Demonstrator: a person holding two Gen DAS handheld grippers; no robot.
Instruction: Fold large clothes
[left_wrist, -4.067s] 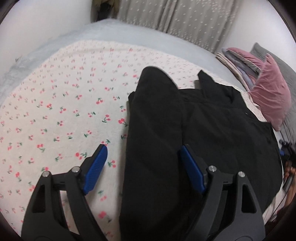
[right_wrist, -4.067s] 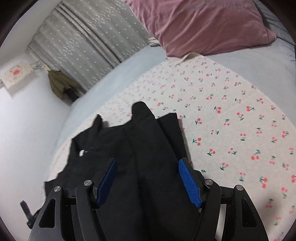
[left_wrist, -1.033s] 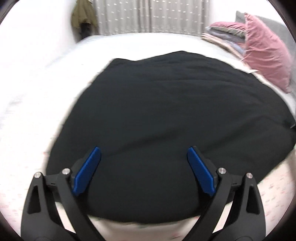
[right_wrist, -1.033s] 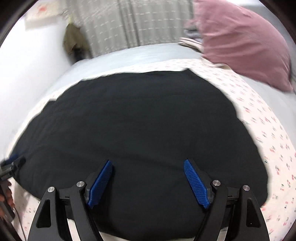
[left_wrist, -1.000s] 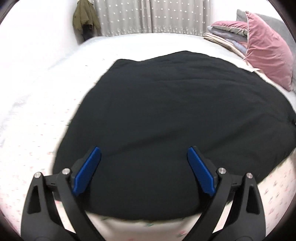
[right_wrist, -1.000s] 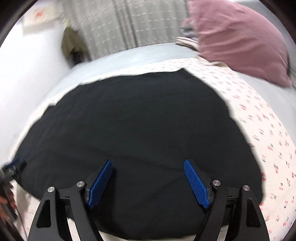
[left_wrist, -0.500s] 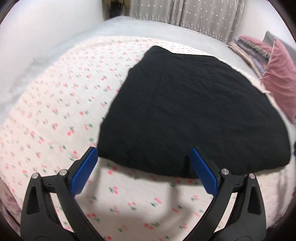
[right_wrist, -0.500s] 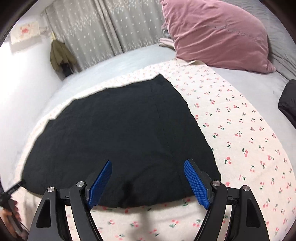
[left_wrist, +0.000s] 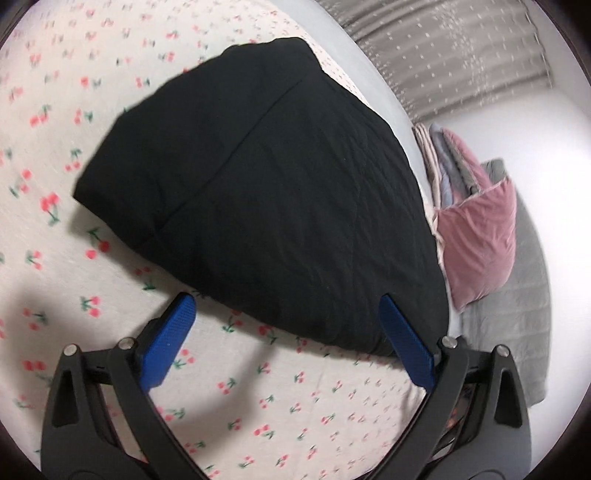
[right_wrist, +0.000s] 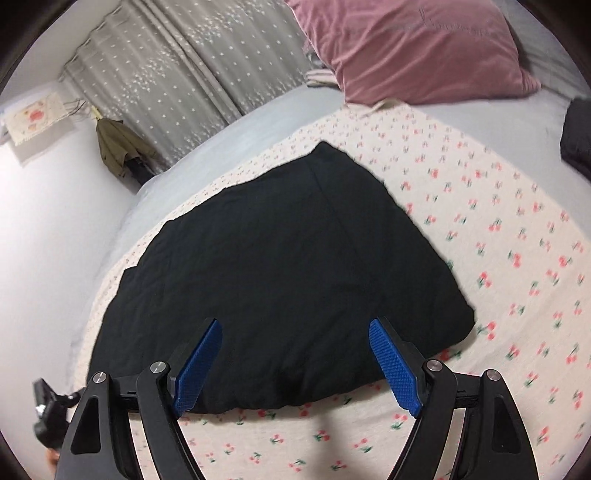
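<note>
- Two tools hung above the bed, and we saw both spread wide, gripping nothing: the left tool and the right tool.
- We found the black garment lying folded and flat on the cherry-print sheet, its near edge just below the blue fingertips.
- Its long axis ran across the right wrist view, the shape narrowing toward the grey curtain; a seam ran from near edge to far edge.
- We could read no brand, label or writing on it.
- Beyond it sat a pink pillow beside stacked folded bedding.
</note>
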